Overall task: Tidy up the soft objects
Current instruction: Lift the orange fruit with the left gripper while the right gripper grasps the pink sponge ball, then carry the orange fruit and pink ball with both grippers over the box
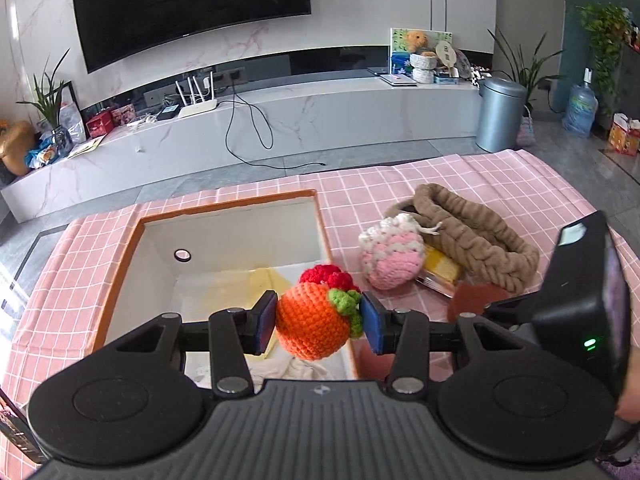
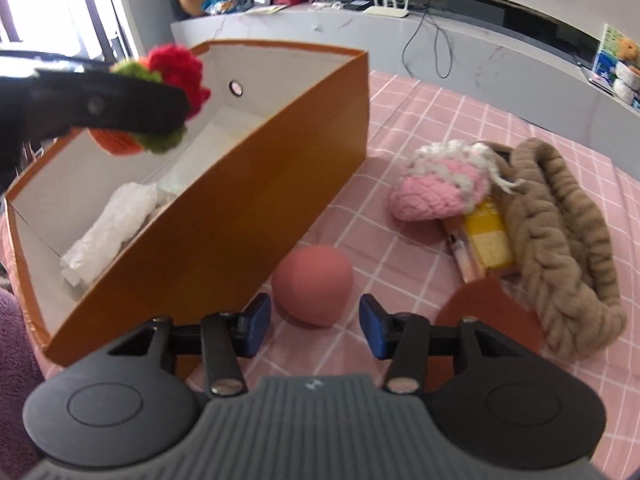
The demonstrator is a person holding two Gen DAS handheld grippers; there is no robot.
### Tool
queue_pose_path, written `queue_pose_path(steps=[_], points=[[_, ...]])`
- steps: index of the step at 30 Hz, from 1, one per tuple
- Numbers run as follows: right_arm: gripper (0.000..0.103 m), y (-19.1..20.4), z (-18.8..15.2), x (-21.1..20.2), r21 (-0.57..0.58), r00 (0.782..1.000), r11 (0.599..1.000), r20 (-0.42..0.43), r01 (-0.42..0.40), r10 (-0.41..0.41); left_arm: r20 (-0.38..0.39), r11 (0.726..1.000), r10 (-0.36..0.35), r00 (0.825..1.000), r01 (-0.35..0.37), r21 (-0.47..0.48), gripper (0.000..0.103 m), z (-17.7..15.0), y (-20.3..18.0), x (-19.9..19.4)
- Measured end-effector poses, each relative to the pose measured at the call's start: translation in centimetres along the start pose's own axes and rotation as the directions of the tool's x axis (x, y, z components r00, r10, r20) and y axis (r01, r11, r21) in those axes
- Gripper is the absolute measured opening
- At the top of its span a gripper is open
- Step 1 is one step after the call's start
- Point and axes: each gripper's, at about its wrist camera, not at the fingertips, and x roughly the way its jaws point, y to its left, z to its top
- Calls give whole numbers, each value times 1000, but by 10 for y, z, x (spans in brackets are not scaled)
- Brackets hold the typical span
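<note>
My left gripper [image 1: 318, 322] is shut on an orange crocheted fruit [image 1: 310, 322] with green leaves and a red tuft, held above the open orange box [image 1: 124, 264]. The fruit [image 2: 176, 68] and left gripper also show in the right wrist view over the box [image 2: 256, 216]. My right gripper [image 2: 316, 326] is open and empty, just in front of a pink soft ball [image 2: 314, 284] on the cloth beside the box. A pink-and-white knitted pouch [image 2: 436, 192], a yellow sponge [image 2: 490, 236] and a tan braided knit band [image 2: 560, 248] lie to the right.
The table has a pink checked cloth [image 2: 420, 120]. White crumpled paper [image 2: 112, 224] lies inside the box. A brown flat piece [image 2: 488, 316] lies near the right finger. Behind are a TV console [image 1: 280, 120], a grey bin [image 1: 500, 114] and a water bottle [image 1: 580, 104].
</note>
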Motion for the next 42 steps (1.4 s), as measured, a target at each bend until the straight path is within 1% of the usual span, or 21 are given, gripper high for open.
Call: queue_pose_path(steps=[3, 6, 8, 11, 15, 19, 25, 31, 34, 37, 40, 42], points=[[49, 4, 5, 11, -20, 1000, 1000, -15, -2, 2, -3, 1000, 3, 1000, -3, -5, 51, -2, 4, 2], [50, 6, 7, 18, -40, 999, 999, -13, 29, -29, -9, 1000, 4, 1000, -5, -9, 51, -4, 8, 4], [47, 6, 9, 22, -43, 999, 998, -14, 48, -49, -12, 1000, 6, 1000, -6, -11, 51, -5, 10, 5], [45, 1, 12, 24, -25, 999, 999, -13, 42, -43, -17, 1000, 5, 1000, -6, -17, 51, -8, 12, 7], [38, 1, 14, 26, -30, 999, 999, -12, 45, -45, -20, 1000, 4, 1000, -5, -24, 51, -10, 15, 6], [34, 0, 13, 21, -16, 999, 999, -4, 48, -48, -21, 1000, -1, 1000, 1, -31, 51, -12, 16, 3], [34, -2, 6, -14, 36, 997, 998, 44, 56, -57, -12, 999, -16, 1000, 15, -50, 51, -18, 16, -6], [34, 0, 5, -69, 77, 988, 995, 137, 58, -68, 8, 995, -39, 999, 40, -96, 51, -19, 26, -23], [34, 6, 9, -97, 92, 980, 995, 192, 28, -45, 18, 992, -45, 999, 47, -118, 51, -19, 31, -33], [34, 17, 18, -120, 76, 973, 997, 233, -17, -1, 30, 989, -58, 998, 62, -135, 51, -18, 37, -42], [34, 31, 29, -134, 31, 968, 998, 246, -63, 54, 33, 985, -67, 997, 71, -155, 51, -16, 46, -48], [34, 42, 37, -137, -8, 968, 995, 232, -95, 94, 25, 984, -72, 997, 75, -164, 51, -16, 53, -49]])
